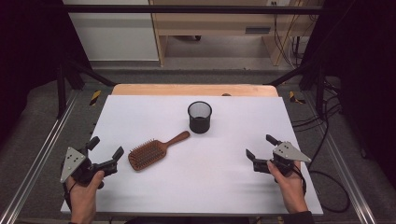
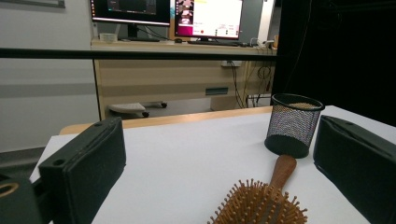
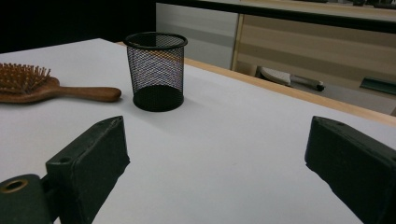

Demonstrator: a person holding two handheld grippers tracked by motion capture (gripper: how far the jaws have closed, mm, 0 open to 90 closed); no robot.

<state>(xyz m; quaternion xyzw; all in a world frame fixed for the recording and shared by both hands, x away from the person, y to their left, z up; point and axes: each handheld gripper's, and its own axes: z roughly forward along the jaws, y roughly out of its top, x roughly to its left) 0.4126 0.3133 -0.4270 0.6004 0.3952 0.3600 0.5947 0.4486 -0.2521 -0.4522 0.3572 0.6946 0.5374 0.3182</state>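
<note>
Wooden hairbrush [image 1: 150, 151] flat on table, bristles up, handle toward mesh cup [image 1: 200, 117].

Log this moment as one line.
left hand-held gripper open beside hairbrush | right hand-held gripper open, empty | mesh cup upright, untouched

High view looks down; both low tool views share the mesh cup [image 2: 293, 125].

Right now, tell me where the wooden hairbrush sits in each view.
High view: wooden hairbrush left of centre, nearer the left gripper.
Left gripper view: bottom centre, between the open jaws, bristles up.
Right gripper view: far left edge.
Shared landmark: black mesh cup beside the handle's tip.
</note>
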